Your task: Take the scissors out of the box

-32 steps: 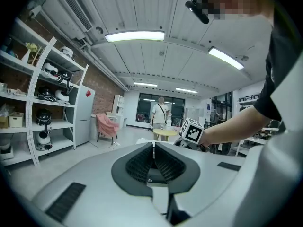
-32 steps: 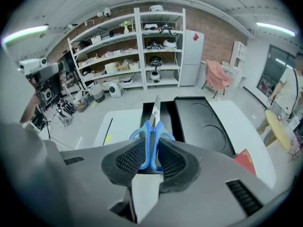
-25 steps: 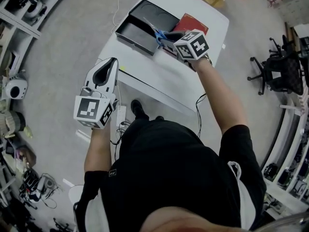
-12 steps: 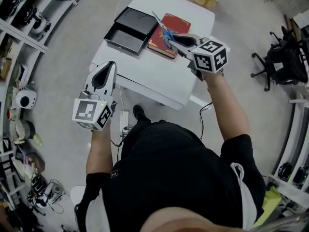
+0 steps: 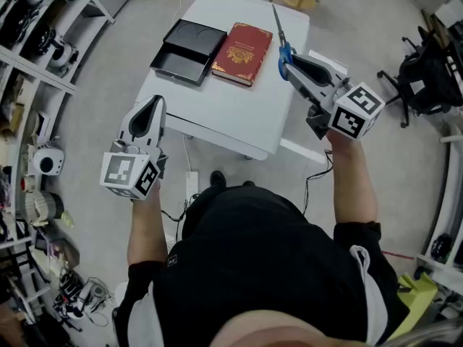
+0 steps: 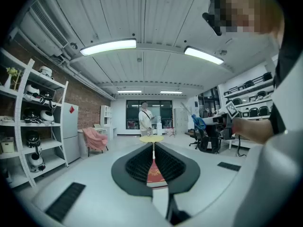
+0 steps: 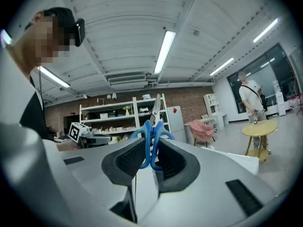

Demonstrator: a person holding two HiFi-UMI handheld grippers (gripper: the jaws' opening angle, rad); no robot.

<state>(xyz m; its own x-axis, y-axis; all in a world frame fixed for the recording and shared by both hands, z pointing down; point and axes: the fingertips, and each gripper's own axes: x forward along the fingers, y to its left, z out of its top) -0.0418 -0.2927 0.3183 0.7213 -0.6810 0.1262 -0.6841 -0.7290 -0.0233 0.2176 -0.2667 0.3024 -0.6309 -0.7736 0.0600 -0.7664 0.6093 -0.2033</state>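
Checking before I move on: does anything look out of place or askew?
Nothing stands out. The scissors are clamped by their blue handles in the right gripper, blades pointing outward; the black box and red book lie flat on the table.

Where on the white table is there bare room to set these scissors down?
The near half of the white table, in front of the black box and red book, is bare. So is the strip right of the book. The far left corner is crowded.
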